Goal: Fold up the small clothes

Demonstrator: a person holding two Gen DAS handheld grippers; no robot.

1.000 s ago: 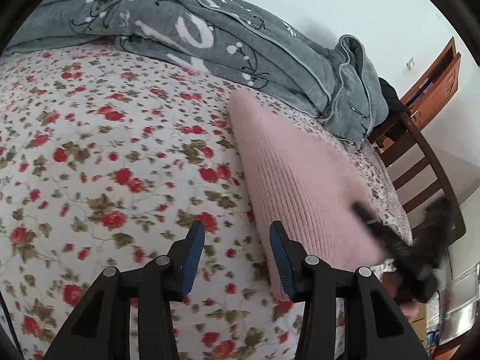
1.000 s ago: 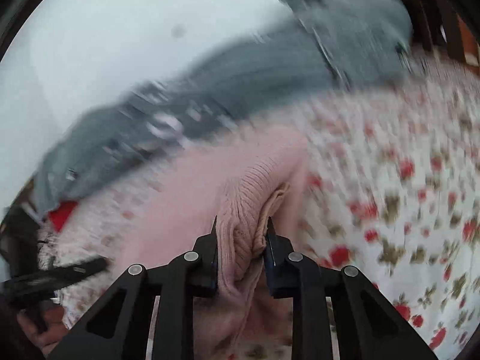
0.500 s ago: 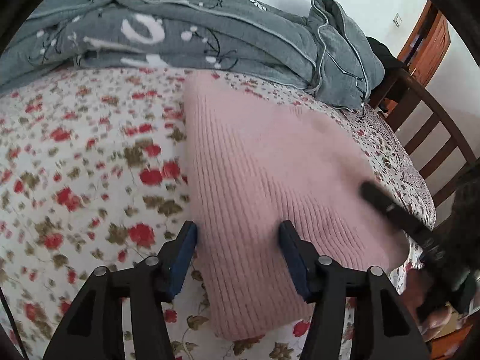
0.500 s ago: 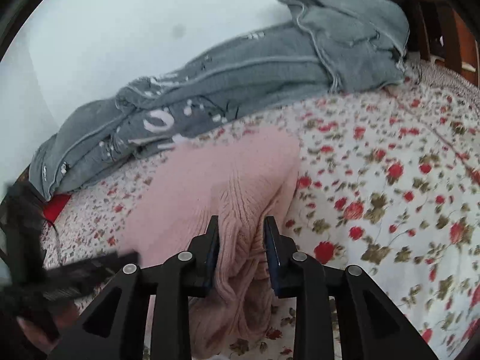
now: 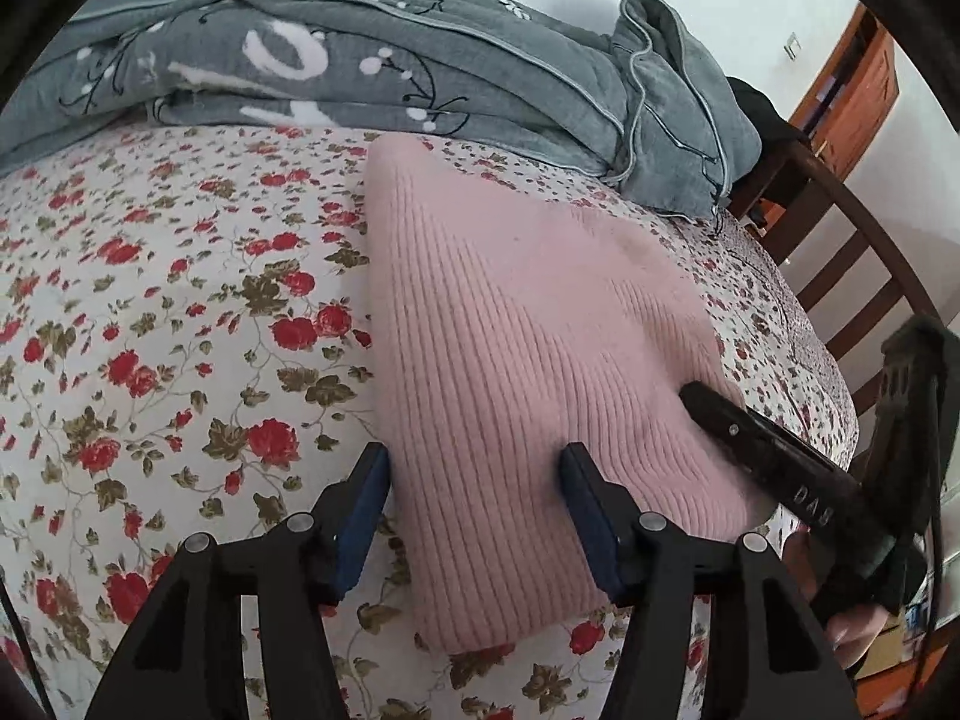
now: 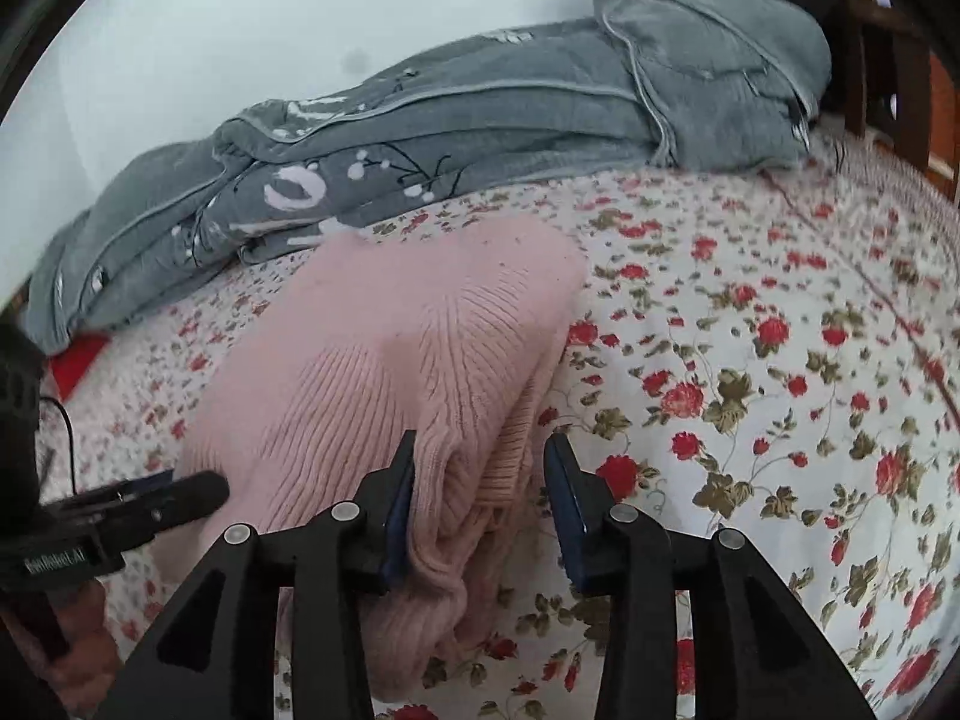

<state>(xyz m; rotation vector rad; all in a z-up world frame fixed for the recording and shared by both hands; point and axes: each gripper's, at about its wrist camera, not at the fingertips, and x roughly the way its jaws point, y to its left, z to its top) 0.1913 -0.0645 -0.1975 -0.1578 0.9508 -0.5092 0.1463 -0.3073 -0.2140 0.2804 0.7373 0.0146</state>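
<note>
A folded pink ribbed knit sweater (image 5: 516, 372) lies on the flowered bedsheet (image 5: 150, 330). My left gripper (image 5: 474, 498) is open, its jaws straddling the sweater's near left edge. In the right wrist view the sweater (image 6: 390, 360) lies folded, with bunched layers at the near end. My right gripper (image 6: 480, 498) is open around that bunched near end, with a gap between the cloth and the right jaw. The right gripper also shows at the right of the left wrist view (image 5: 780, 450), resting on the sweater.
A crumpled grey quilt (image 5: 390, 72) lies along the wall behind the sweater and shows in the right wrist view (image 6: 480, 108) too. A dark wooden bed frame (image 5: 852, 252) and an orange door stand at the right. A red item (image 6: 75, 360) lies at the left.
My right gripper has opened and let go of the sweater's bunched end. My left gripper has moved right so its open jaws now straddle the sweater's edge.
</note>
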